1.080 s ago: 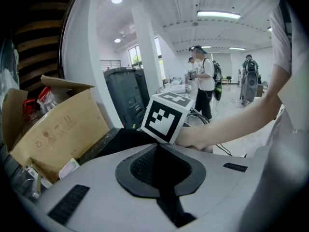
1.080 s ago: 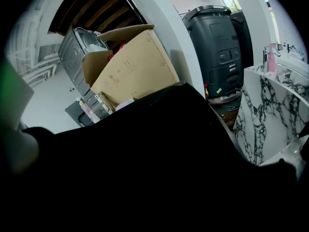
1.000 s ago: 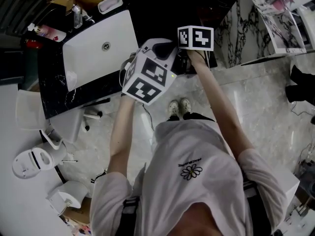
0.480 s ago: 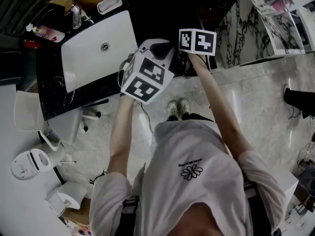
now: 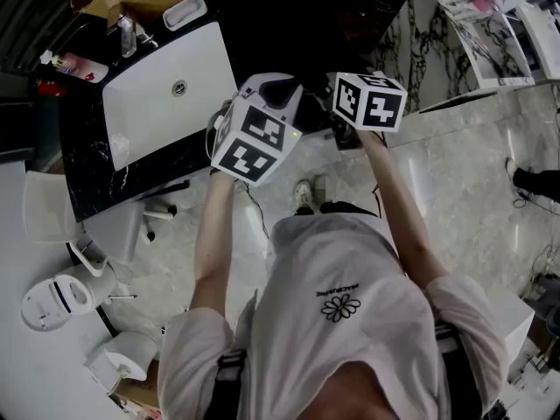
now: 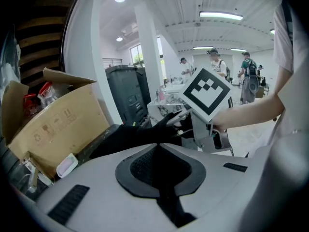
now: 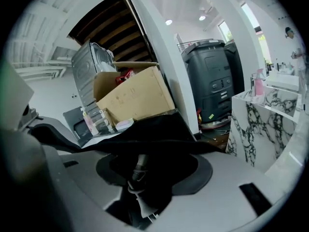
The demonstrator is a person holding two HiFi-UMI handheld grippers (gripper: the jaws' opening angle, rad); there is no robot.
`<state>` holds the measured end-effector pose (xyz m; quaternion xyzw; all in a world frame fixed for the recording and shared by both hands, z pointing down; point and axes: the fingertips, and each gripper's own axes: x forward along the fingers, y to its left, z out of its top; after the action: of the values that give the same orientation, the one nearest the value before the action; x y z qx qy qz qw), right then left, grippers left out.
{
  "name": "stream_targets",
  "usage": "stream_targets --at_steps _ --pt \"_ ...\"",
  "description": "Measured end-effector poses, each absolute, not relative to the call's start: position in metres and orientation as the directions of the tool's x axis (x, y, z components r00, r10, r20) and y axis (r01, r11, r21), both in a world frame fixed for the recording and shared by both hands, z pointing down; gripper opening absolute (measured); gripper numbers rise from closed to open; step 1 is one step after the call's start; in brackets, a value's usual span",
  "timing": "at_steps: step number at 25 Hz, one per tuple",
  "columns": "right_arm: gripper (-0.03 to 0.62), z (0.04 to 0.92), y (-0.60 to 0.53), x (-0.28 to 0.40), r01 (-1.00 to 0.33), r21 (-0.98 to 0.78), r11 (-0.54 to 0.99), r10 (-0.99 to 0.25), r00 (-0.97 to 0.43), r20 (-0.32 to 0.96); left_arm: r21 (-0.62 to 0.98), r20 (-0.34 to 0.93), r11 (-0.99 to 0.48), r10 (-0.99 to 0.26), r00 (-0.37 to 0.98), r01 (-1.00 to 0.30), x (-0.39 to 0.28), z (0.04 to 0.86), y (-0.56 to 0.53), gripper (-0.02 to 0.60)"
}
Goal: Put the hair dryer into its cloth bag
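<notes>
The black cloth bag (image 6: 129,137) hangs between my two grippers above the edge of the black counter. My left gripper (image 6: 158,149) is shut on one edge of it. The bag's cloth (image 7: 145,134) lies across my right gripper (image 7: 145,164), whose jaws are opening. A grey cord with a white plug (image 7: 146,210) hangs from the bag into that gap. The hair dryer's body is hidden inside the cloth. In the head view, the left gripper (image 5: 278,93) and right gripper (image 5: 348,119) stand side by side, and the dark bag (image 5: 317,112) is between them.
A white sink (image 5: 166,86) is set in the black counter (image 5: 87,164) left of the grippers. A cardboard box (image 7: 135,98) stands at the back of the counter. A marble-patterned cabinet (image 5: 437,51) is to the right. Several people (image 6: 217,64) stand far off.
My right gripper has moved right and toward the person, rising a little. The left gripper has kept its hold on the bag and stayed in place.
</notes>
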<state>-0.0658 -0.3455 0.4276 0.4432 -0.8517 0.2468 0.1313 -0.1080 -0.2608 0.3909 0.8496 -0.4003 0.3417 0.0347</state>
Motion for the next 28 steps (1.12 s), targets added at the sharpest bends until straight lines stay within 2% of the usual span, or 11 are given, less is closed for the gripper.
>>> stream_targets --at_steps 9,16,23,28 --pt "0.184 0.436 -0.312 -0.032 -0.835 -0.319 0.449 -0.694 -0.551 0.463 -0.277 0.695 -0.725 -0.604 0.390 -0.630 -0.098 0.433 -0.248 0.026" --pt "0.184 0.469 -0.279 -0.006 -0.850 -0.307 0.428 -0.661 -0.526 0.535 -0.362 0.739 -0.747 -0.594 0.316 -0.557 -0.100 0.471 -0.241 0.026" --pt "0.184 0.490 -0.253 0.013 -0.861 -0.271 0.432 -0.633 -0.503 0.588 -0.367 0.766 -0.759 -0.574 0.288 -0.538 -0.103 0.499 -0.235 0.026" --pt "0.184 0.502 -0.241 0.017 -0.858 -0.273 0.436 -0.605 -0.504 0.617 -0.342 0.768 -0.743 -0.574 0.285 -0.575 -0.107 0.507 -0.235 0.026"
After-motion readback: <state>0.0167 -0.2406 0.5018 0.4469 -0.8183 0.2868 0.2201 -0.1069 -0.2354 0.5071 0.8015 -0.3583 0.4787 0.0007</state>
